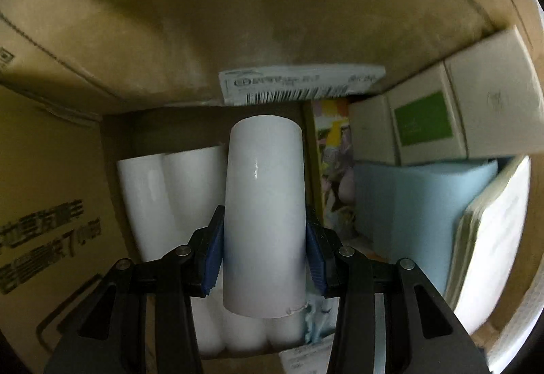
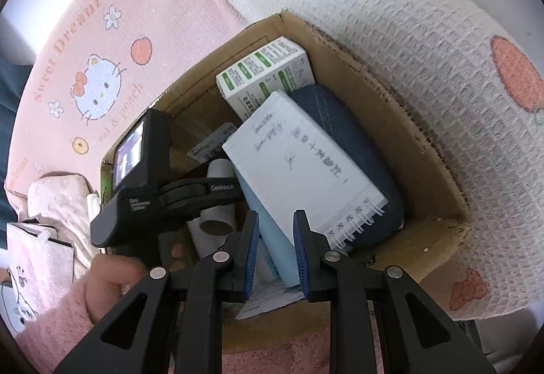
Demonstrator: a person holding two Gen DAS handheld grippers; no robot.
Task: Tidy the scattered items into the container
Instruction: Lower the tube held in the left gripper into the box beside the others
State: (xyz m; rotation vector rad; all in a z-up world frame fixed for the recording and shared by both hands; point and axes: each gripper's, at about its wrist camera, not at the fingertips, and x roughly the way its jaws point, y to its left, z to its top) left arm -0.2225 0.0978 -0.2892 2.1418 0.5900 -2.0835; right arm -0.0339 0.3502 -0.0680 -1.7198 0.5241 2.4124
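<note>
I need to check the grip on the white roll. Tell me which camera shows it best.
The left wrist view: the white roll fills the centre, clamped between the left gripper pads, over more rolls in the cardboard box. The right wrist view shows only its ends past the left gripper's body; the right gripper straddles a light blue item.

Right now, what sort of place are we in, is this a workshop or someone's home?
Most likely a home, probably a bedroom. A pink cartoon-cat blanket and a white fruit-print blanket lie around the cardboard box, which holds everyday things such as a spiral notebook and white rolls.
</note>
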